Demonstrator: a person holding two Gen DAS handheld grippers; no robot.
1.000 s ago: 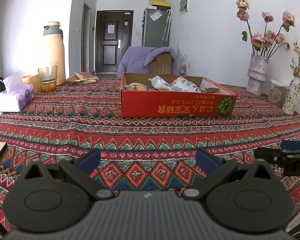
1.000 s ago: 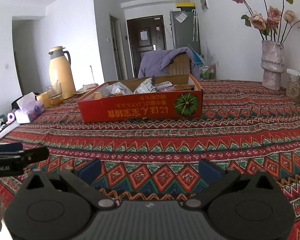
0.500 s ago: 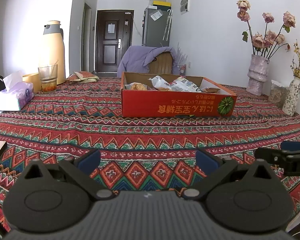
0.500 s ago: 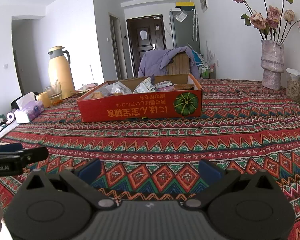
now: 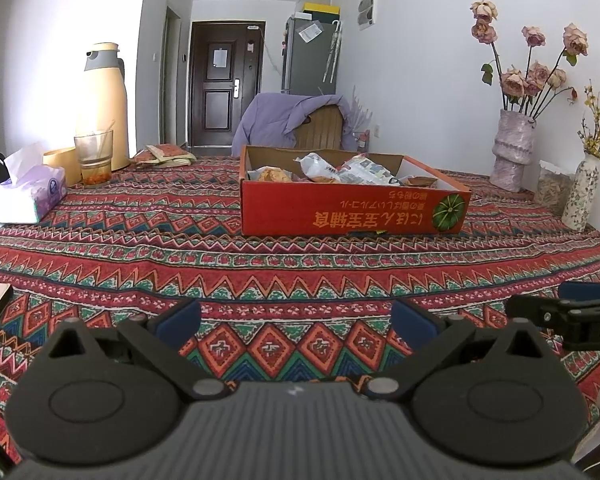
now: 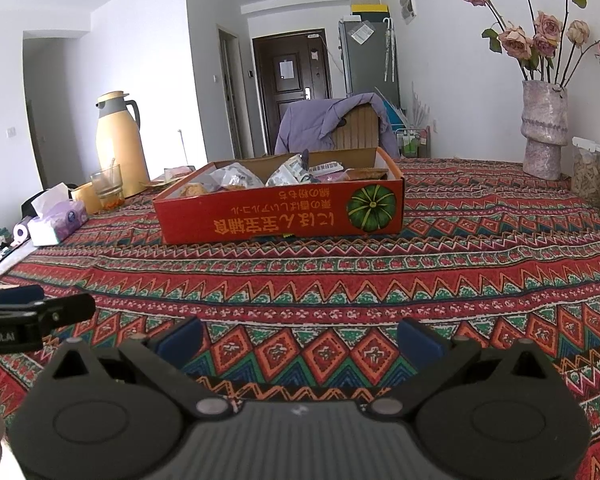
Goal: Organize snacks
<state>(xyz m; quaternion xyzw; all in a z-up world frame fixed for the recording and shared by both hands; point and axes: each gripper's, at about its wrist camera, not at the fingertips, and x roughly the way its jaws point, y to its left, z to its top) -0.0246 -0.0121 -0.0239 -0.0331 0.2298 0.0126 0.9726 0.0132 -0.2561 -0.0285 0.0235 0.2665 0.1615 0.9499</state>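
2 grippers, the left gripper [image 5: 296, 320] and the right gripper [image 6: 300, 336], hover low over a patterned tablecloth [image 5: 260, 272], jaws apart and empty. Snacks [image 6: 236, 178] sit heaped in a red box [image 6: 280, 216] well ahead. A hasty reach could likely snag loose wrappers, shove the light box or crush a packet.

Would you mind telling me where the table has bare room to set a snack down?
The patterned tablecloth is free between the open left gripper and the red box. The left edge is crowded: tissue box, glass, thermos.
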